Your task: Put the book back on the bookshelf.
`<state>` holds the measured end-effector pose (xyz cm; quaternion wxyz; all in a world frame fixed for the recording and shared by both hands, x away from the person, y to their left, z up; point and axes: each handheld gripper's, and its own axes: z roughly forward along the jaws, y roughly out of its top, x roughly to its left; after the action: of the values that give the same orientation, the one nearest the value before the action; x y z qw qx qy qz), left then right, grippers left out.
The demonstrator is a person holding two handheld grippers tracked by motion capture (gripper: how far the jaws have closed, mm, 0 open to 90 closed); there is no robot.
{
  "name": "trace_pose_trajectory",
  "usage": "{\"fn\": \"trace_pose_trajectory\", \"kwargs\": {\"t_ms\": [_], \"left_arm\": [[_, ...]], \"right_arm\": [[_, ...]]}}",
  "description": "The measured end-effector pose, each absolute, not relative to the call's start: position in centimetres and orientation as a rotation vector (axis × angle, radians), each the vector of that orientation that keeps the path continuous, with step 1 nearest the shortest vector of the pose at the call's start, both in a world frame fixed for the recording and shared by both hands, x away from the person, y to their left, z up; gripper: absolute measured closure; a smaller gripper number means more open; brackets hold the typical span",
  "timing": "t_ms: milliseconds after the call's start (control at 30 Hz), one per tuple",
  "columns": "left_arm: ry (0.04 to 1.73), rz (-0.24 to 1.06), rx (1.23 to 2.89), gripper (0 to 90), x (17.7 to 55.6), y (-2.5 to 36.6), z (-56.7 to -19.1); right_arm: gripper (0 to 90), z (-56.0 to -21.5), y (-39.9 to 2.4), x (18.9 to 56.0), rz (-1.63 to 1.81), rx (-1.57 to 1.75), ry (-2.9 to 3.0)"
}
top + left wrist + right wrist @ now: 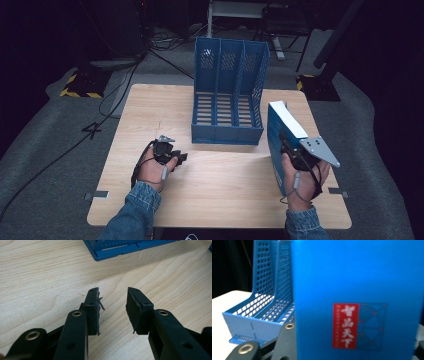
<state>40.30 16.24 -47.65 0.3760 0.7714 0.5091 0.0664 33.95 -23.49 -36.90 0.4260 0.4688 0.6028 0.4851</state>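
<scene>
Right tongs [291,150] were clamped on a blue book [280,131], held upright off the counter [225,185] at its right side, white page edge facing up. Blue file rack [227,95] stood just left of the book and slightly farther back, three slots open toward the person, long axis of each slot running front to back. Book's long face looked roughly parallel to the slot dividers, so my read: nearest slot is the rightmost one, and the right hand was far closer to it than the left.

Left tongs [113,311] sat low over the counter ahead of the rack's front left corner, jaws apart, nothing between them. Black pads [93,312] looked worn, with frayed edges.

Materials: rack was rigid moulded plastic, perforated grid walls, slatted floor, low front lip. Book cover was smooth matte blue with a red label [345,325] carrying white characters; the right gripper view was soft-focus, so no finer detail. Counter was light wood grain, flat.

Risk, as a guess: book's bottom edge catching the rack's front lip or a divider.
</scene>
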Motion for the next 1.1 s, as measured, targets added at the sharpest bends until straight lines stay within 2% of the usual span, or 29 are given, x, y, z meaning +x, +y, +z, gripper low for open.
{"fn": "trace_pose_trajectory", "kwargs": {"t_ms": [433,600,800,1100], "left_arm": [[1.304,0.208,2.006,62.9,40.1,16.0,-47.8],[1.312,0.284,2.023,57.7,39.2,15.9,-48.4],[1.328,0.403,2.034,49.7,38.6,17.9,-48.9],[1.361,0.467,2.040,41.4,38.7,20.0,-49.6]], "right_arm": [[61.5,-36.5,-27.1,34.0,1.274,1.310,1.373],[61.6,-36.4,-27.3,34.2,1.291,1.330,1.367],[61.6,-35.9,-27.4,34.3,1.268,1.364,1.337],[61.6,-34.7,-26.7,34.8,1.249,1.368,1.325]]}}
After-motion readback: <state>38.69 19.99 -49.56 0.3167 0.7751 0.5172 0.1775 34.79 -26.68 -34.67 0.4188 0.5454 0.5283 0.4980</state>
